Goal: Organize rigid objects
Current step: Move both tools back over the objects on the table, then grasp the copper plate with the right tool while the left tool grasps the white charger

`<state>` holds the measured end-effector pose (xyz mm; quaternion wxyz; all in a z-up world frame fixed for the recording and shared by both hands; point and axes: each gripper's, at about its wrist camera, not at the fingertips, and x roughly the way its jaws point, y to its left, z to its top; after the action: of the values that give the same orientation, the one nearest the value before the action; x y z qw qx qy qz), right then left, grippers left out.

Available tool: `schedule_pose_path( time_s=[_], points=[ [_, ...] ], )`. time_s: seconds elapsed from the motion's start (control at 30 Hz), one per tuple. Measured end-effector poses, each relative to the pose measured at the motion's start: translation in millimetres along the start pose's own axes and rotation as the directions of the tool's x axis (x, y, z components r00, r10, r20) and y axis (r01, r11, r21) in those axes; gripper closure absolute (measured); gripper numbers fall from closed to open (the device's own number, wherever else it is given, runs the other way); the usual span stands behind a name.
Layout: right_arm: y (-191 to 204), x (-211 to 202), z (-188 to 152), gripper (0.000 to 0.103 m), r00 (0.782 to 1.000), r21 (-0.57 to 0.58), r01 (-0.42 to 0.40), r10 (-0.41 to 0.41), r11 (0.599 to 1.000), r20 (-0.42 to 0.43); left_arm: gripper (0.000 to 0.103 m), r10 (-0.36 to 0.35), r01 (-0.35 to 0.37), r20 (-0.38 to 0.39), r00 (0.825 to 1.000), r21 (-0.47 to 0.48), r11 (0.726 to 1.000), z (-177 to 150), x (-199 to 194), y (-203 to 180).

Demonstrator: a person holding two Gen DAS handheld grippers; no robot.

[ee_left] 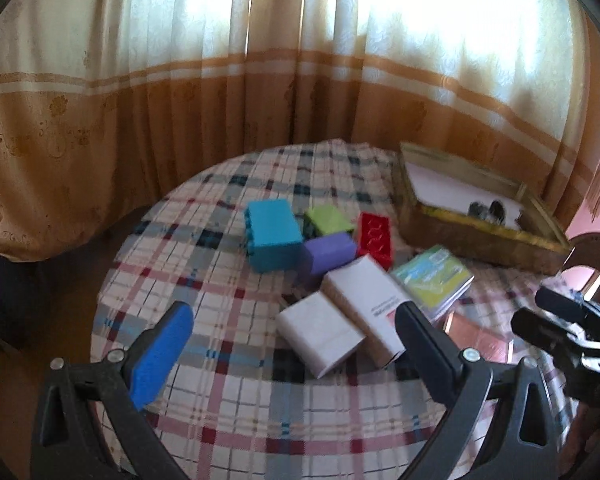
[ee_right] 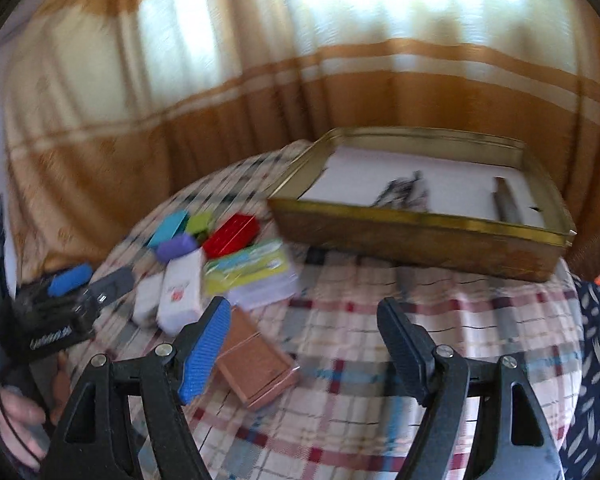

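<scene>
Where bricks (ee_left: 274, 240) crowd, white boxes (ee_left: 320, 332) before tin (ee_right: 420, 236).

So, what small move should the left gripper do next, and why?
Probably lower the left gripper onto the nearest white box: its fingers are open and empty, the box lies between them, and the gold tin waits nearby.

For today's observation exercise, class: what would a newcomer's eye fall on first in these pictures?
Probably the bright toy blocks, teal block and red block, clustered mid-table on the plaid tablecloth. Next, the gold tin tray at the far right, then the white boxes nearest the open left gripper.
</scene>
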<state>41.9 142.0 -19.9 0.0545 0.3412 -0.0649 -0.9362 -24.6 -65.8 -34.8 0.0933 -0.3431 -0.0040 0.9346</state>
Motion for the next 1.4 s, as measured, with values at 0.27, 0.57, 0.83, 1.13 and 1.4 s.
schedule_pose_path(
  time_s=[0.27,0.57,0.83,1.13,1.4],
  points=[
    [23.2,26.2,-7.0,0.026,0.990,-0.113,-0.044,0.028,0.993,-0.142,0.001,0.007,-0.008,-0.075,0.997,-0.014,1.000,-6.7,10.4,3.2],
    [35.7,47.3,-10.3,0.042,0.971,-0.183,-0.045,0.000,0.982,-0.239,0.001,0.037,-0.036,-0.140,0.990,0.006,0.999,-7.2,18.7,0.3],
    [30.0,43.8,-10.7,0.053,0.973,-0.146,-0.089,0.055,0.985,-0.225,0.001,0.017,-0.029,-0.207,0.978,-0.057,0.998,-7.8,29.5,7.8],
    [4.0,37.8,-11.8,0.053,0.963,0.043,-0.196,0.200,0.980,-0.182,0.001,0.044,-0.069,-0.233,0.972,-0.097,0.993,2.7,39.4,5.0],
    [7.8,36.5,-13.1,0.053,0.963,0.039,-0.194,0.198,0.980,-0.183,0.001,0.103,-0.137,-0.281,0.954,-0.103,0.985,7.9,59.1,0.9]
  ],
)
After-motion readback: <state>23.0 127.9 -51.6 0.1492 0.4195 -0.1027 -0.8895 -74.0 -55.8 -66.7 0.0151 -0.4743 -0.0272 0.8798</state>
